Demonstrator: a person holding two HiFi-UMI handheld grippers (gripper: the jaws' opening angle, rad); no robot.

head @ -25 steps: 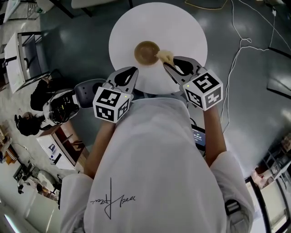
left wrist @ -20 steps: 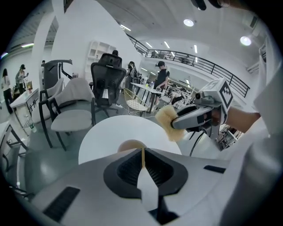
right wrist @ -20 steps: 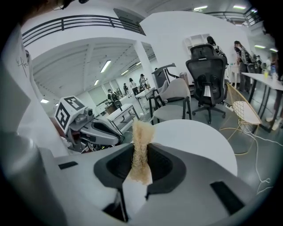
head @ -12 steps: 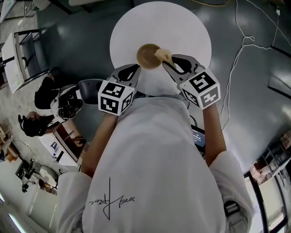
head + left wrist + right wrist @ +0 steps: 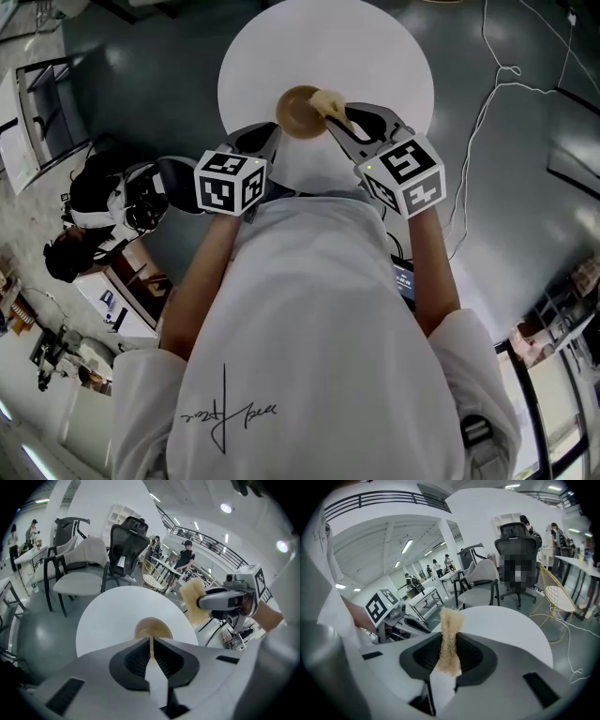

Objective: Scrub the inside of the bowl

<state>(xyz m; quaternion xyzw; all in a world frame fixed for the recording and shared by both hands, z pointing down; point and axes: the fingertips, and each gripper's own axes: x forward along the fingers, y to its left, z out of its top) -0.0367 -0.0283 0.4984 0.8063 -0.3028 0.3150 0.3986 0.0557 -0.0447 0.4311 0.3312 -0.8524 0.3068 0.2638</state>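
A small brown bowl (image 5: 298, 112) stands on the round white table (image 5: 375, 56), near its front edge. My right gripper (image 5: 339, 116) is shut on a tan fibrous scrubber (image 5: 325, 100), which hangs over the bowl's right rim. In the right gripper view the scrubber (image 5: 451, 625) sticks up from between the jaws. My left gripper (image 5: 271, 137) is shut, its tips just short of the bowl's left side. The left gripper view has the bowl (image 5: 152, 627) right past the closed tips (image 5: 151, 645), with the scrubber (image 5: 193, 601) above and to the right.
Around the table are a grey chair (image 5: 79, 569) and a black office chair (image 5: 126, 545). A white cable (image 5: 487, 103) trails over the grey floor at the right. A person sits by desks (image 5: 89, 202) at the left. The table's far half (image 5: 108, 616) is bare.
Both grippers have moved forward toward the bowl. The scrubber has gone from beside the bowl's right side to over its right rim. Both jaws stay shut.
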